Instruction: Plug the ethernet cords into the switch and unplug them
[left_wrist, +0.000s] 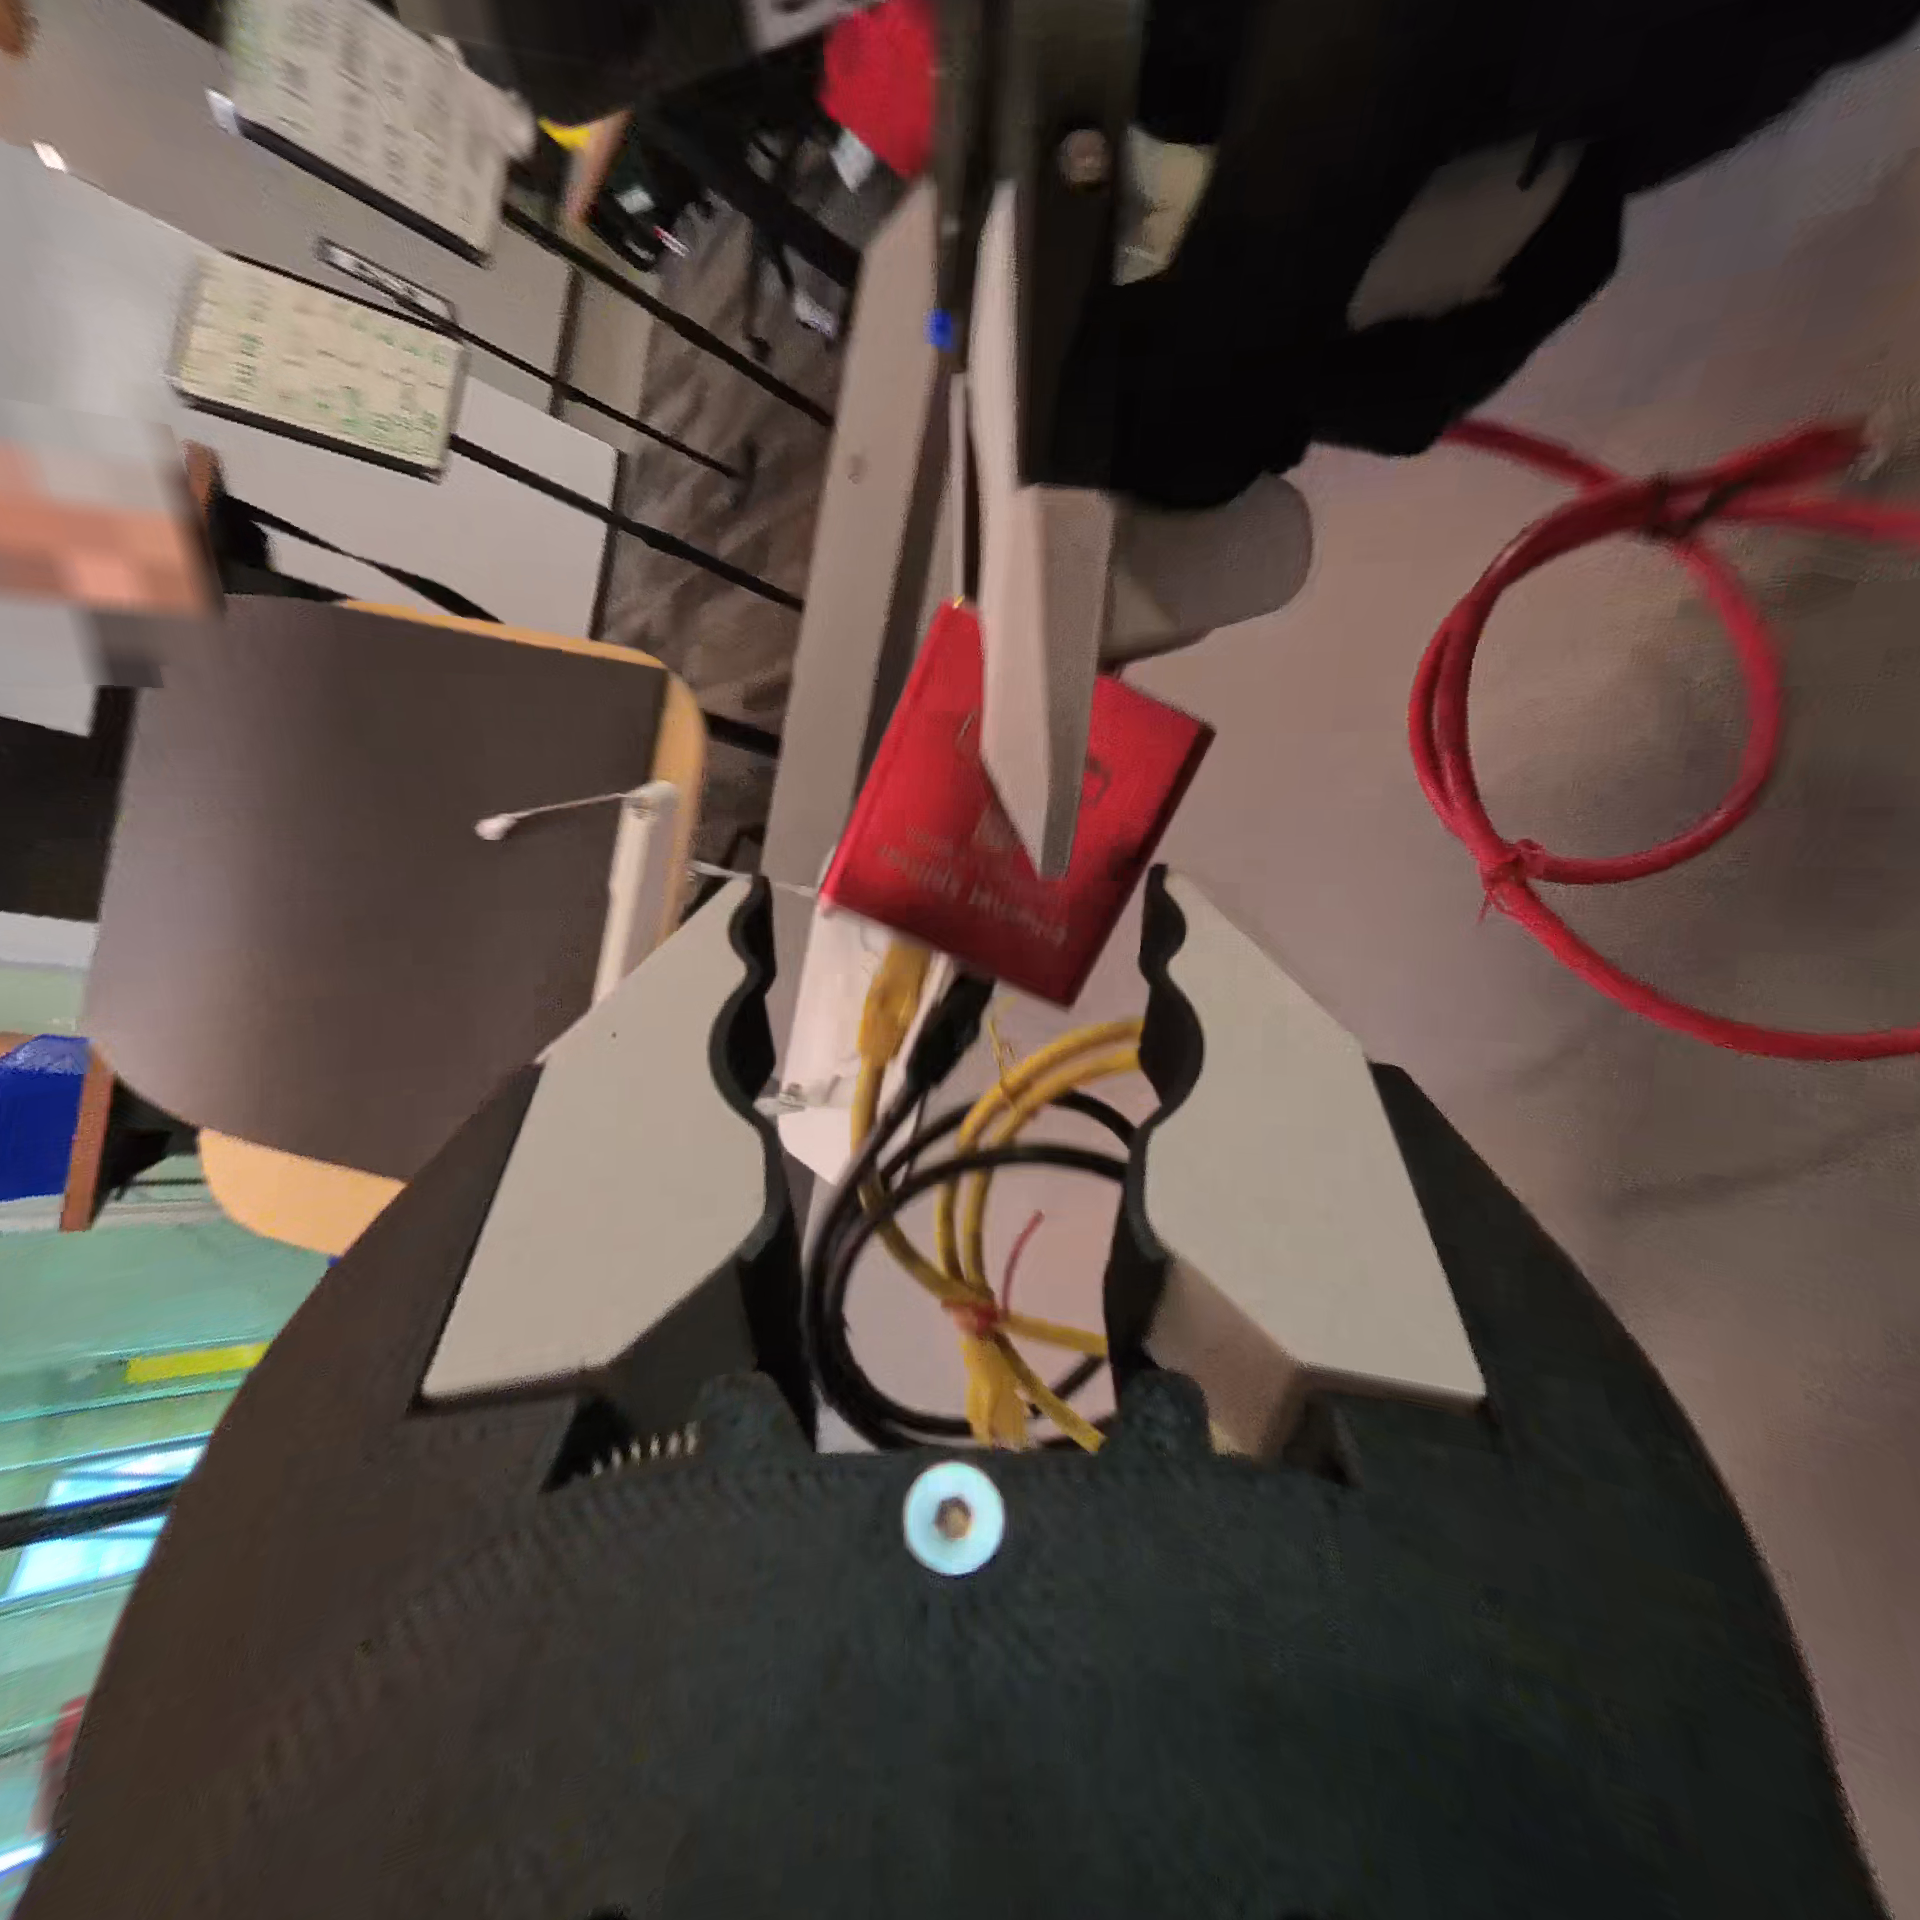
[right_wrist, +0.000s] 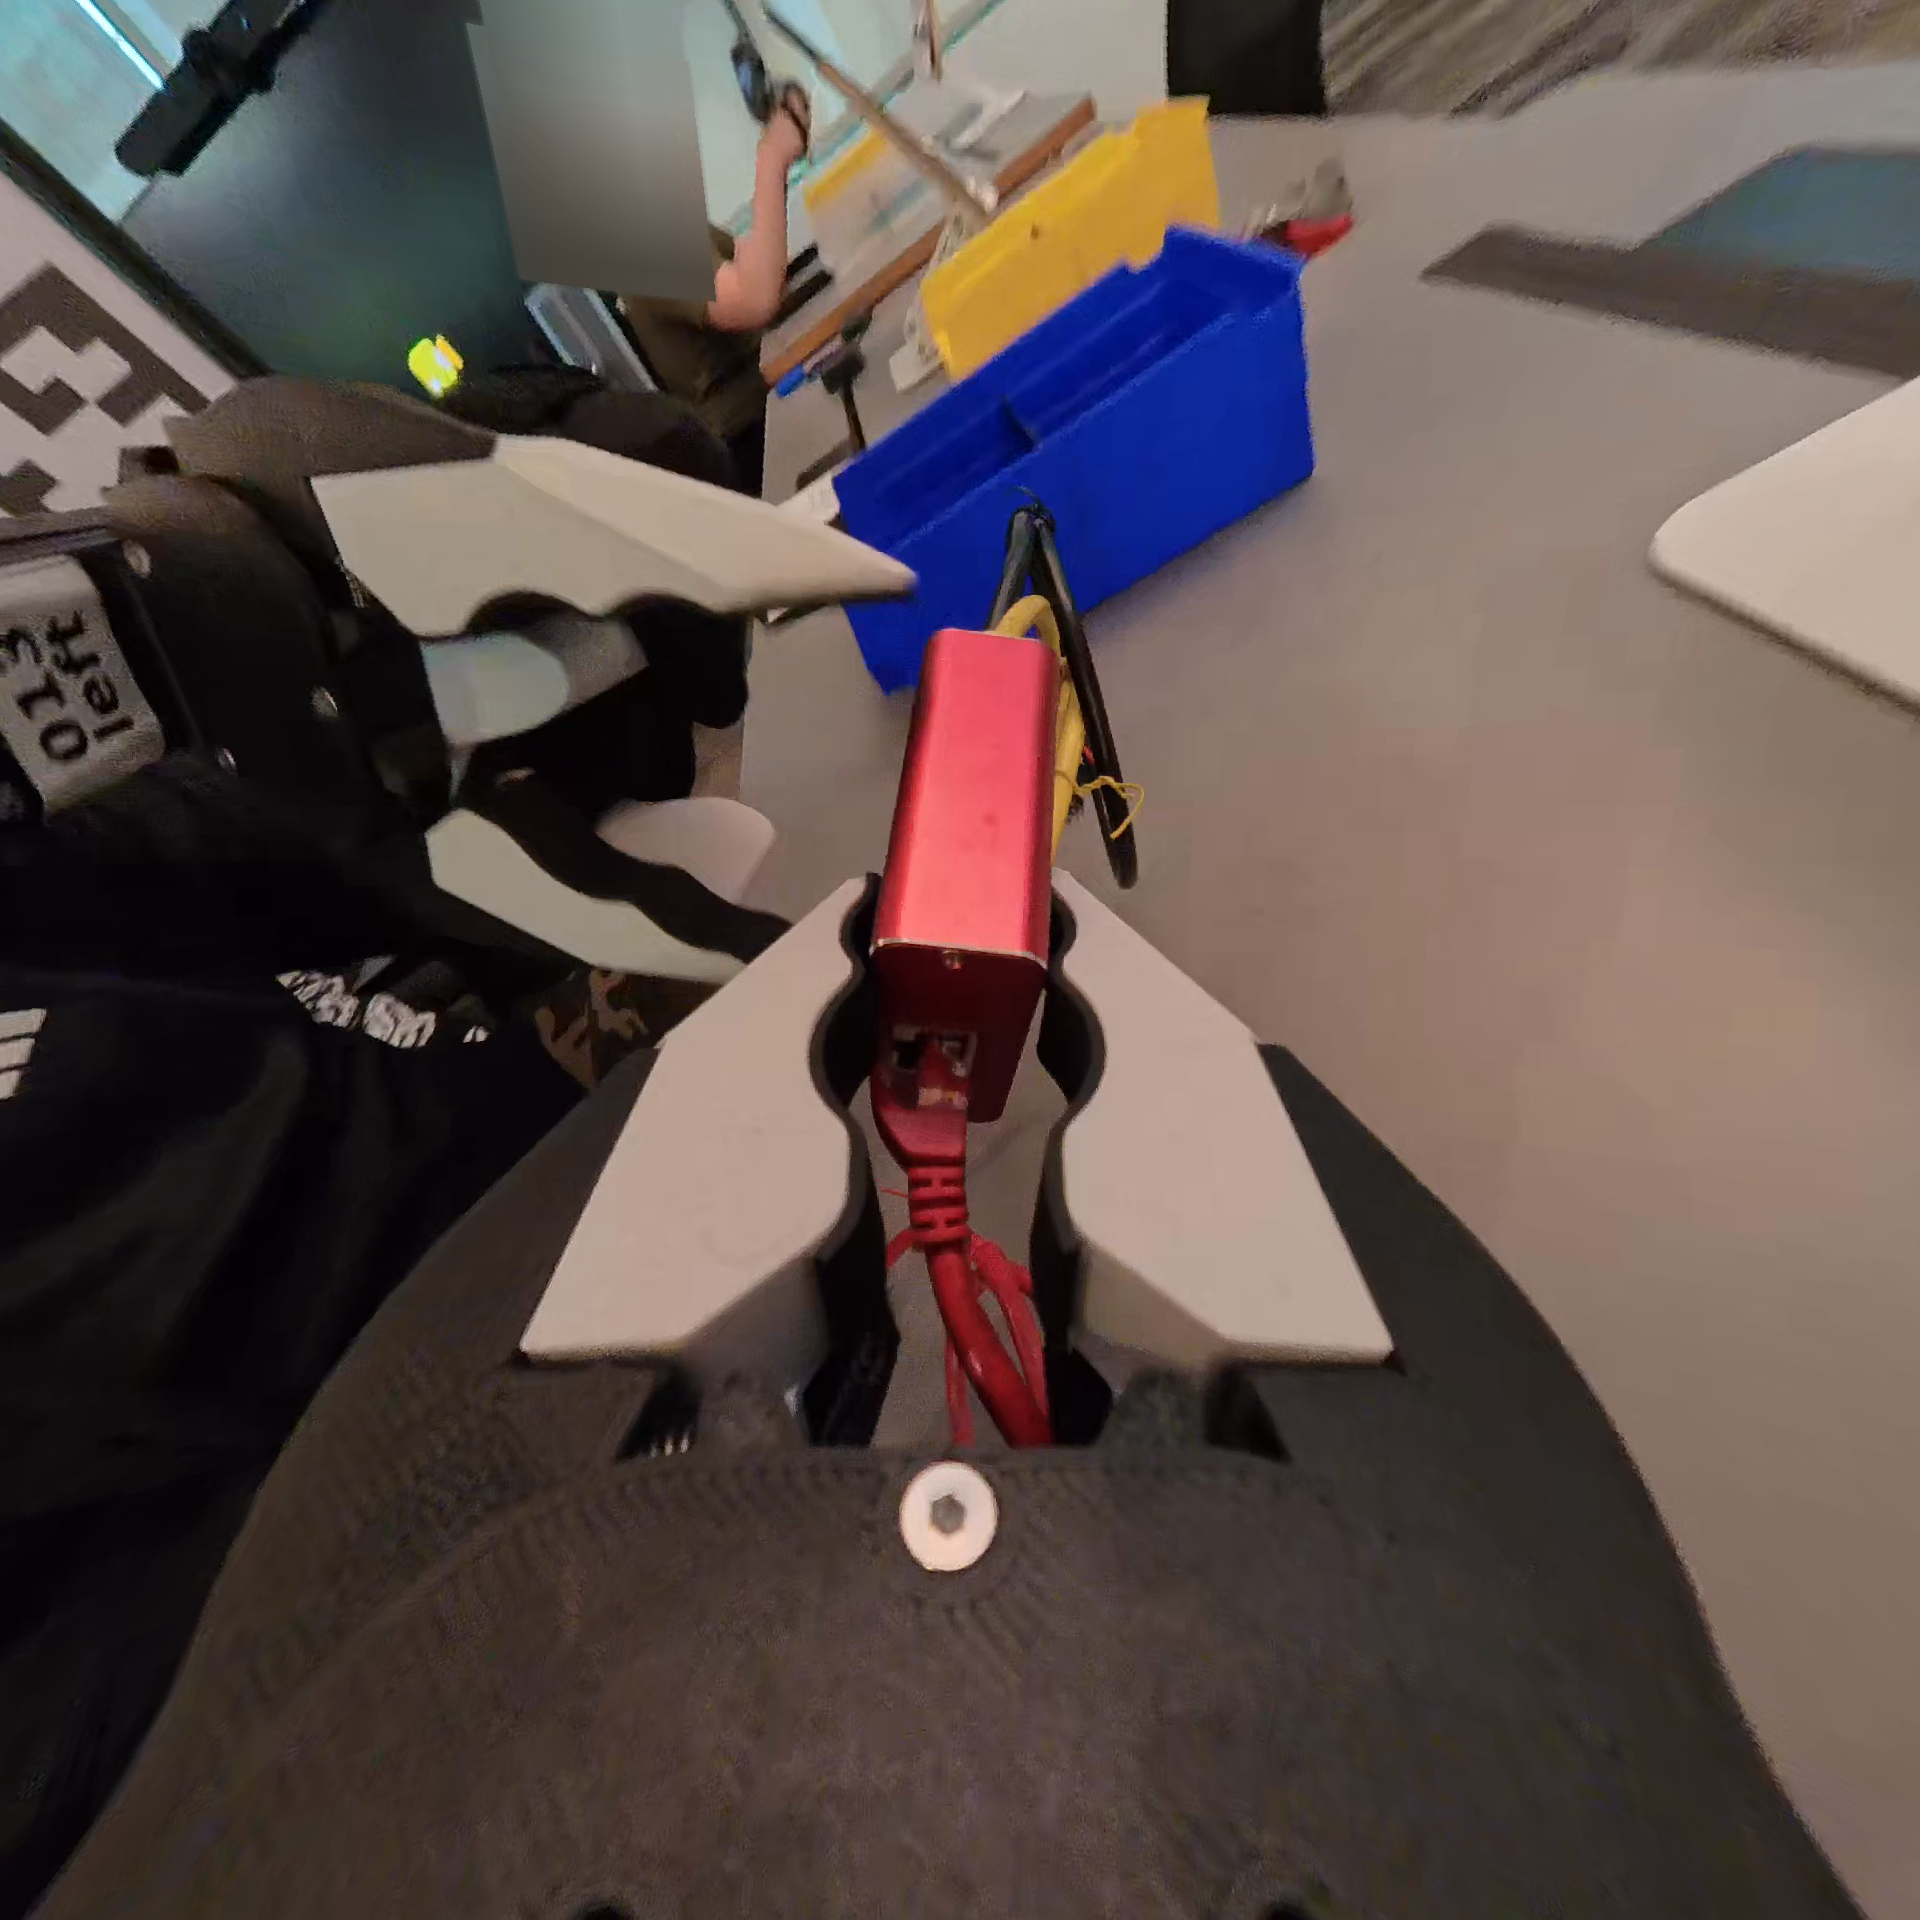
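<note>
The red switch (right_wrist: 966, 810) is clamped between my right gripper's (right_wrist: 961, 904) fingers and held above the grey table (right_wrist: 1403, 935). A red ethernet cord (right_wrist: 930, 1143) is plugged into its near end and runs back between the fingers. A yellow cord (right_wrist: 1065, 769) and a black cord (right_wrist: 1091, 727) sit at its far end. In the left wrist view the switch (left_wrist: 935, 810) lies just past my open, empty left gripper (left_wrist: 956, 894). The yellow cord (left_wrist: 888, 1008) and black cord (left_wrist: 951, 1029) enter the switch and coil between the fingers. The red cord's coil (left_wrist: 1600, 675) lies to the right.
A blue bin (right_wrist: 1091, 447) and a yellow bin (right_wrist: 1070, 218) stand on the table beyond the switch. A white board (right_wrist: 1787, 571) lies at the right edge. My left gripper (right_wrist: 831, 758) hovers open left of the switch. A person sits in the background. The grippers are tip to tip, or close to it.
</note>
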